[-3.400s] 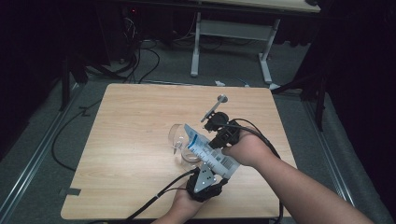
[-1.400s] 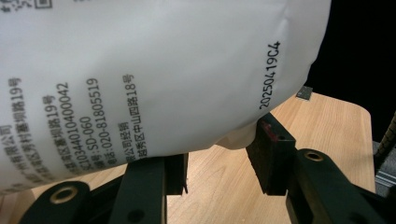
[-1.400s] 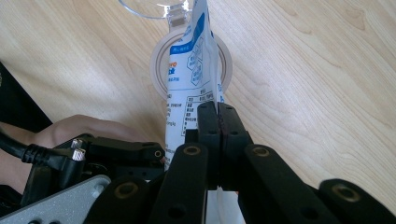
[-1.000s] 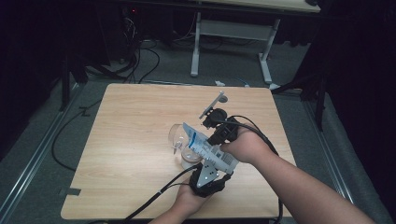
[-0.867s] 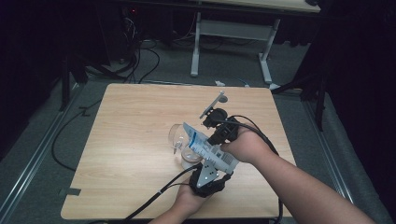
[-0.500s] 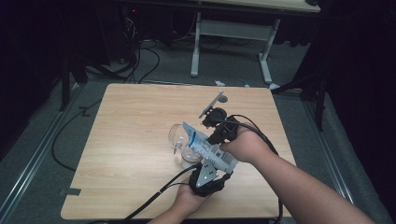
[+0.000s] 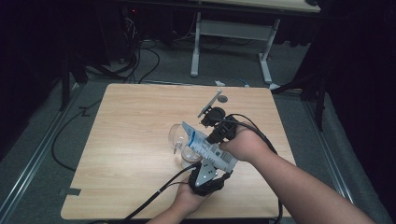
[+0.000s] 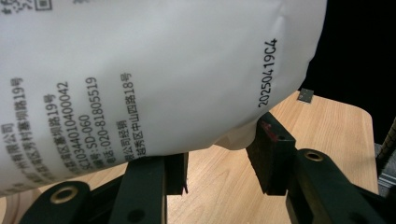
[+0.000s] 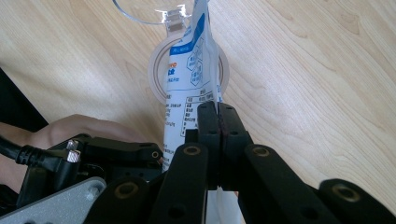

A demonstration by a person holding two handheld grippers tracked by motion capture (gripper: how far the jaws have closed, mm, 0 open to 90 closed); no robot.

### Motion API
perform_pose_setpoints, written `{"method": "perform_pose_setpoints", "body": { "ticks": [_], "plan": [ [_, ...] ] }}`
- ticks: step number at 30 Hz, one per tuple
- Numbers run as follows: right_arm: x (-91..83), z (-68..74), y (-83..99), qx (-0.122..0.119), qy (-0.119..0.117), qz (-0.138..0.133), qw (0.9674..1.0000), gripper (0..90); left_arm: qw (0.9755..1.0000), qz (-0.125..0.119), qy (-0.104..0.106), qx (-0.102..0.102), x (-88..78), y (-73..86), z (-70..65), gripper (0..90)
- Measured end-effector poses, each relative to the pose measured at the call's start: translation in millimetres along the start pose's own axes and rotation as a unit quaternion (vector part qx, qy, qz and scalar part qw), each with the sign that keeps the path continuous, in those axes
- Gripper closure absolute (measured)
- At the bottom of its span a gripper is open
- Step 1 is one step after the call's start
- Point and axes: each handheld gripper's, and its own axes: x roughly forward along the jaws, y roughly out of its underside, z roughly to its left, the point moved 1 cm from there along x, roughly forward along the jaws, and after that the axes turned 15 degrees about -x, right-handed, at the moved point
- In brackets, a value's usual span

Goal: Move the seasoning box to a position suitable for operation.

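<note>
Right now my right gripper has its jaws pressed together on the edge of the white-and-blue pouch, pinching its thin seam so the bag hangs forward beyond the tips, over the clear container on the wooden table. My left gripper sits under the pouch's bulging bottom, jaws half spread; I cannot tell whether both pads press it.

The white pouch reads "2025041 9C4" and "020-81805519".
</note>
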Motion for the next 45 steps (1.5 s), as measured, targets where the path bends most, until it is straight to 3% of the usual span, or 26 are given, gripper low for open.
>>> {"method": "perform_pose_setpoints", "body": {
  "ticks": [45],
  "plan": [
    [-1.6,0.2,-3.8,-0.005,0.0,-0.001,1.0,89.9,1.0,-0.005,0.008,0.0,-0.9,-2.9,-0.3,61.0]
  ]
}}
